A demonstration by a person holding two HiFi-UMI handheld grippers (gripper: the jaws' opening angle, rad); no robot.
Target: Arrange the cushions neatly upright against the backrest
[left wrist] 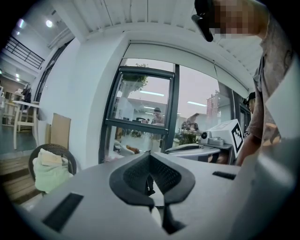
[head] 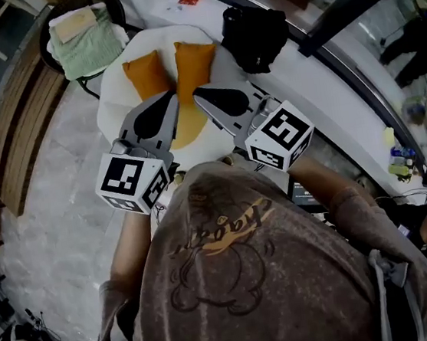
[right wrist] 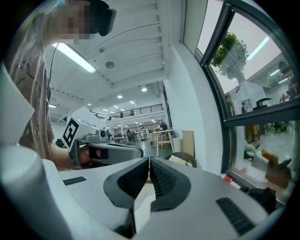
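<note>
Head view: two orange cushions sit side by side on the white armchair [head: 114, 85], the left cushion [head: 145, 74] near its back and the right cushion [head: 188, 72] stretching toward its front. Over the armchair's front, the left gripper [head: 167, 96] and right gripper [head: 200, 96] point at them, each clenched on nothing, as both gripper views confirm. A black bag [head: 255, 36] lies just right of the armchair, and a wicker chair [head: 84, 31] stands at its left.

Orange cushions [head: 148, 75] fill the middle of the white seat [head: 114, 93]; its left and right edges lie bare. A black bag [head: 255, 33] crowds its far right corner, a wicker chair [head: 45, 41] its far left.
</note>
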